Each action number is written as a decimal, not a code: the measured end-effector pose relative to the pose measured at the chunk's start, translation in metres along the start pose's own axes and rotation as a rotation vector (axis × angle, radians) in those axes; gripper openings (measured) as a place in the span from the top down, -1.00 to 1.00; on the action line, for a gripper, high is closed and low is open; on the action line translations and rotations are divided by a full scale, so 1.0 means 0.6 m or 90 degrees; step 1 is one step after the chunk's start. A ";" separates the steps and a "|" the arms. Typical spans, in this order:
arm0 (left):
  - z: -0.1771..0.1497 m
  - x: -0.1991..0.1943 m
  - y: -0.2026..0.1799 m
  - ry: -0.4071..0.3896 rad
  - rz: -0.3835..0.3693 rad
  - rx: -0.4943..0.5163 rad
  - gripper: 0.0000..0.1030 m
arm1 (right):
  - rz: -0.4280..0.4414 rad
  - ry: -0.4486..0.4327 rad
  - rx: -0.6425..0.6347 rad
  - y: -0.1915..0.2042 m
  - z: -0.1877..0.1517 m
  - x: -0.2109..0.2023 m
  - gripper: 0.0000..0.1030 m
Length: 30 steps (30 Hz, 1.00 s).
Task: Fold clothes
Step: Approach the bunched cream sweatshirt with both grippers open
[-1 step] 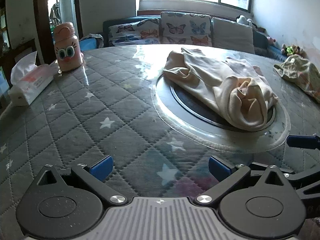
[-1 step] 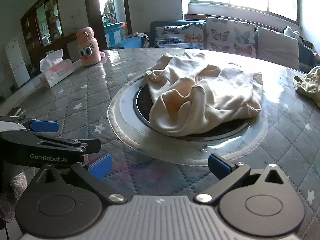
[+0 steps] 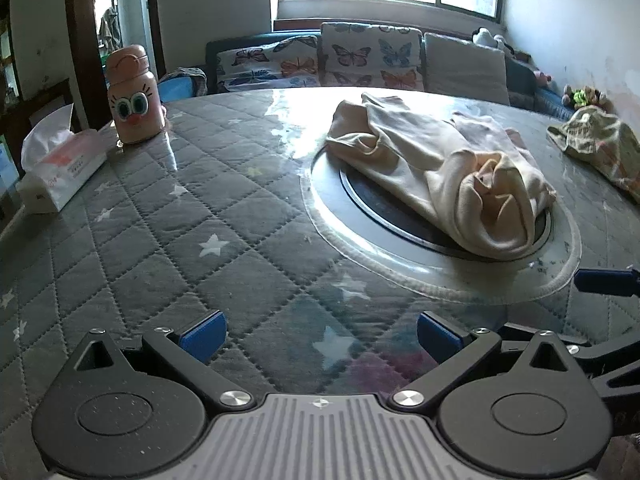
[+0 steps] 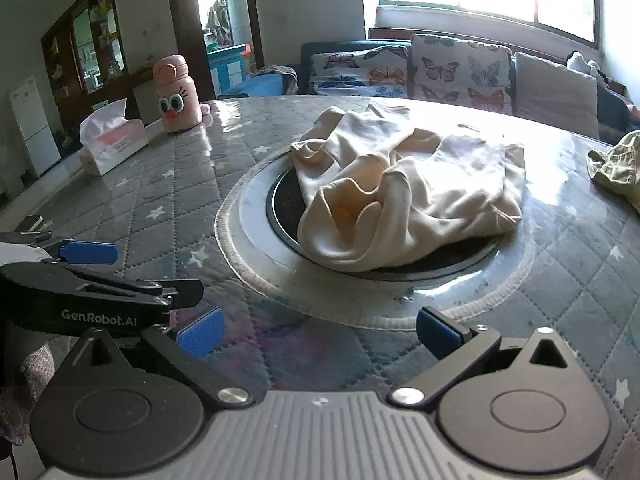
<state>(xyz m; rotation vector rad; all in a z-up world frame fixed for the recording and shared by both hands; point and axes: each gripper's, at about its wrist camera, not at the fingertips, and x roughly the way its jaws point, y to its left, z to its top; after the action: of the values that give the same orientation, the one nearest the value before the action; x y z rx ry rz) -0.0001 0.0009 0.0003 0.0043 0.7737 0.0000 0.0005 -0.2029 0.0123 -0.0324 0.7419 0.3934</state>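
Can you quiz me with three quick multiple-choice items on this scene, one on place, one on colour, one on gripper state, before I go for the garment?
1. Where does the cream garment lie?
A. on the round centre plate of the table
B. on the sofa
C. on the tissue box

2. What colour is the cartoon-eyed bottle?
A. green
B. pink
C. black

3. How do the left gripper and right gripper stand?
A. both shut on cloth
B. one open, one shut
C. both open, holding nothing

Answers: 1 A, the cloth is heaped over the round centre plate. 2 B, its body and cap are pink. 3 C, blue pads are wide apart with only the table between them.
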 end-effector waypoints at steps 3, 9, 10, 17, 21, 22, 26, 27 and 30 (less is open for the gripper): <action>-0.002 -0.002 0.005 -0.003 0.005 0.000 -1.00 | -0.002 0.005 -0.005 0.002 -0.001 -0.002 -1.00; -0.004 -0.002 -0.013 0.011 0.028 0.014 -1.00 | -0.001 0.007 -0.011 -0.007 -0.009 -0.007 -1.00; -0.004 -0.004 -0.013 0.010 0.028 0.012 -1.00 | 0.000 0.006 -0.009 -0.008 -0.009 -0.008 -1.00; 0.001 -0.017 -0.017 0.013 0.037 0.019 -1.00 | 0.005 0.002 0.003 -0.008 -0.014 -0.018 -1.00; -0.001 -0.031 -0.021 0.006 0.038 0.023 -1.00 | 0.006 -0.006 0.006 -0.010 -0.016 -0.029 -1.00; -0.001 -0.034 -0.023 0.004 0.040 0.024 -1.00 | 0.007 -0.008 0.007 -0.010 -0.016 -0.032 -1.00; -0.002 -0.040 -0.023 0.003 0.044 0.024 -1.00 | 0.011 -0.012 0.007 -0.010 -0.017 -0.039 -1.00; -0.002 -0.040 -0.022 0.004 0.045 0.024 -1.00 | 0.011 -0.012 0.007 -0.010 -0.016 -0.039 -1.00; -0.003 -0.041 -0.023 0.005 0.046 0.023 -1.00 | 0.012 -0.012 0.007 -0.010 -0.015 -0.038 -1.00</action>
<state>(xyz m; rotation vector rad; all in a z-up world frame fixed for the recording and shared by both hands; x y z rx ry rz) -0.0187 -0.0126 0.0162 0.0672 0.7815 0.0544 -0.0185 -0.2174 0.0200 -0.0116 0.7267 0.4065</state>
